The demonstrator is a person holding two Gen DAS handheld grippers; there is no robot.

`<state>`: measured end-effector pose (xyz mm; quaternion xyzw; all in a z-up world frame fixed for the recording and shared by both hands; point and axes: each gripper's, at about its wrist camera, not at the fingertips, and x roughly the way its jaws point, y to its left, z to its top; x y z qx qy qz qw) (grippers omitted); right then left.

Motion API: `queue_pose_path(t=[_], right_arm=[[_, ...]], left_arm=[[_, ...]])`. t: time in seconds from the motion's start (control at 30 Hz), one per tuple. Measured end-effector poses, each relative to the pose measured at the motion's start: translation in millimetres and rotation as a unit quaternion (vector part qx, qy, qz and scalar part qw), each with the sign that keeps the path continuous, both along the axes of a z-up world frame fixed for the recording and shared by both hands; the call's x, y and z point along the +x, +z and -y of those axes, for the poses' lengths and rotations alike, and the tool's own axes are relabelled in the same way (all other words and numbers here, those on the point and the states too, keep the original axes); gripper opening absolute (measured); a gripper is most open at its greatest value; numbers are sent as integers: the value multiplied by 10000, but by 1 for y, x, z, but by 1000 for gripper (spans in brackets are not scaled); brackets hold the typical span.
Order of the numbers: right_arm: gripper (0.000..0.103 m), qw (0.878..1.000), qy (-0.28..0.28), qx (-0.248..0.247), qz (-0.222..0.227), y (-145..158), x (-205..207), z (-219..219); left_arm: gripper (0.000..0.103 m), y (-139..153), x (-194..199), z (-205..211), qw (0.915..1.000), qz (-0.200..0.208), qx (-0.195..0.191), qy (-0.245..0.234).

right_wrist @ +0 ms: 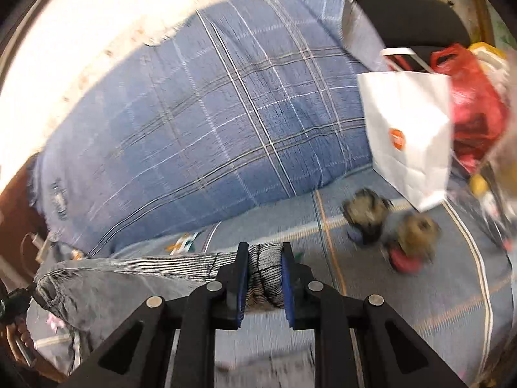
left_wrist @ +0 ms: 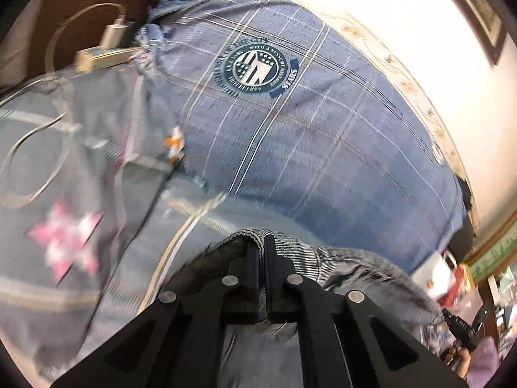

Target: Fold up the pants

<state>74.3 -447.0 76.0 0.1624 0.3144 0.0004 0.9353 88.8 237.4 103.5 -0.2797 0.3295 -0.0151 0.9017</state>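
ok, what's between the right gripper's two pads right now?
A bunched fold of the grey striped pants sits between the right gripper fingers, pads pressing on it; the right wrist view shows it.

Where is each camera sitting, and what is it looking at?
Left wrist view: sits on the left gripper, looking along its fingers, shut on grey pants, toward a blue plaid pillow; the other hand shows at bottom right.
Right wrist view: sits on the right gripper, shut on bunched pants fabric, facing a white paper bag.
Both show the pants, pillow and bed sheet.
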Motion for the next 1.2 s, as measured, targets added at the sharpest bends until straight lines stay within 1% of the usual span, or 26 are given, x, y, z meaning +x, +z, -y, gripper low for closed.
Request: queue_pose_path(t=[0.07, 0.1, 0.13, 0.17, 0.2, 0.23, 0.27, 0.3, 0.33, 0.37, 0.4, 0.43, 0.47, 0.5, 0.53, 0.57, 0.63, 0.67, 0.73, 0.83, 0.9, 0.97, 1.07, 1.13, 1.17, 1.2], right_arm=[[19, 9997, 16, 240, 87, -19, -50, 3], [20, 9997, -24, 224, 49, -36, -75, 2], [22, 9997, -6, 241, -33, -56, -94, 1], [23, 9993, 55, 312, -199, -74, -105, 1], [23, 9976, 139, 417, -535, -101, -117, 1], [23, 9949, 114, 539, -850, -126, -128, 3], [25, 9930, 70, 634, -996, -140, -136, 6], [36, 9906, 21, 748, -1147, -154, -146, 8], [45, 9896, -16, 776, -1215, -157, -150, 10], [59, 9900, -110, 712, -1213, -155, -155, 10], [60, 9922, -227, 575, -1087, -147, -160, 10], [61, 9942, -327, 471, -913, -136, -163, 9], [69, 9951, -358, 474, -785, -125, -164, 8], [76, 9948, -328, 579, -771, -117, -162, 6], [76, 9930, -363, 757, -831, -114, -160, 5], [76, 9900, -405, 1038, -867, -114, -159, 5], [76, 9750, -400, 1987, -905, -121, -164, 5], [76, 9655, -432, 2396, -925, -127, -167, 1], [76, 9503, -344, 2928, -1000, -139, -169, -13], [76, 9360, -308, 3318, -1130, -159, -154, -30], [76, 9302, -385, 3454, -1181, -169, -141, -31], [76, 9204, -540, 3646, -1303, -180, -132, -32], [76, 9164, -674, 3716, -1325, -187, -127, -34], [76, 9096, -754, 3840, -1393, -194, -124, -33], [76, 9079, -817, 3862, -1411, -197, -123, -31], [75, 9048, -844, 3925, -1417, -199, -125, -25]], left_arm=[[4, -19, -44, -3, 9999, -83, -74, -89], [5, -36, -59, -4, 9994, -294, -21, -178], [6, -45, -68, -4, 9983, -508, 87, -273], [8, -64, -78, -7, 9955, -880, 214, -271], [8, -79, -85, -11, 9935, -1106, 181, -205], [8, -99, -92, -20, 9886, -1494, 114, -127], [8, -107, -96, -25, 9842, -1754, 244, 29], [8, -110, -101, -28, 9804, -1904, 452, 229], [10, -107, -105, -30, 9791, -1877, 697, 356], [13, -101, -106, -30, 9799, -1793, 785, 391], [17, -93, -108, -30, 9814, -1689, 796, 441], [31, -83, -109, -28, 9840, -1536, 763, 489], [49, -72, -109, -23, 9868, -1346, 740, 505], [56, -62, -109, -15, 9887, -1174, 751, 553], [62, -57, -111, -11, 9890, -1118, 752, 613], [62, -52, -115, -4, 9895, -1042, 666, 741], [62, -53, -126, 4, 9892, -1004, 289, 1029], [62, -57, -134, 8, 9879, -1033, -43, 1157], [62, -70, -140, 19, 9828, -1199, -593, 1270], [62, -91, -136, 31, 9752, -1553, -920, 1281], [62, -105, -129, 39, 9678, -1802, -1225, 1263], [62, -111, -125, 41, 9638, -1921, -1315, 1301], [62, -120, -118, 36, 9585, -2026, -1380, 1454], [61, -129, -115, 27, 9475, -2175, -1690, 1623], [58, -130, -115, 25, 9457, -2164, -1762, 1668], [50, -128, -114, 21, 9465, -2114, -1751, 1695]])
